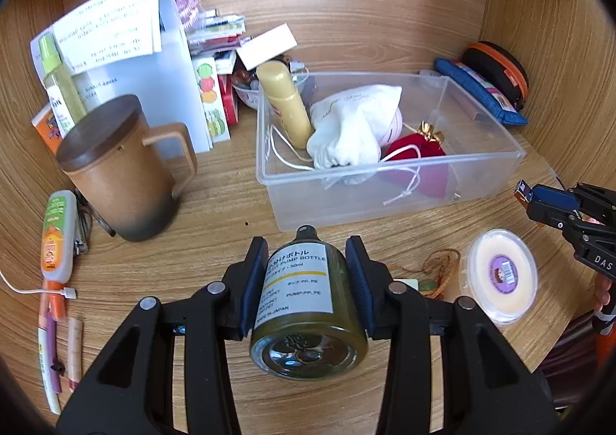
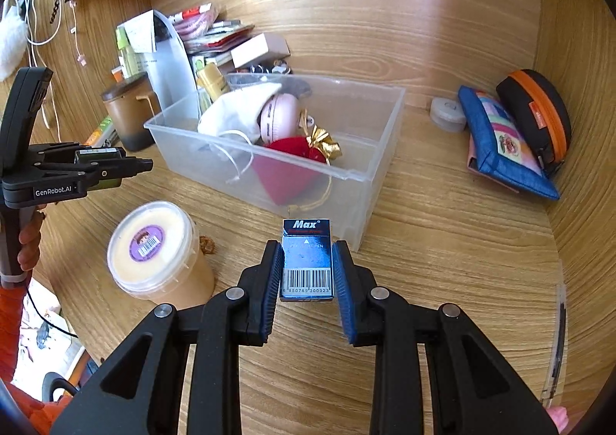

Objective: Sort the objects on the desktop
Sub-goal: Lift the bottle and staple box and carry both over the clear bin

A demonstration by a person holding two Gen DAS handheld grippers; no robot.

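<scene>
2 loads clamped: left gripper (image 1: 307, 281) on pump bottle (image 1: 308, 304), right gripper (image 2: 306, 269) on staple box (image 2: 307, 259); release each low inside clear bin (image 1: 392, 200) at 12 o'clock.

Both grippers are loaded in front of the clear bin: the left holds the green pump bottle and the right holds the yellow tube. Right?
Not quite. The right gripper holds a blue Max box, per the right wrist view; the yellow tube already stands in the clear bin.

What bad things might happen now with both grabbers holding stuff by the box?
The left gripper clamps the round pump bottle; being smooth, it might slip or roll out. The clear bin is already crowded with the white pouch and red pouch, so drops may land crooked. The right gripper, holding the staple box, may bump the bin's corner.
</scene>
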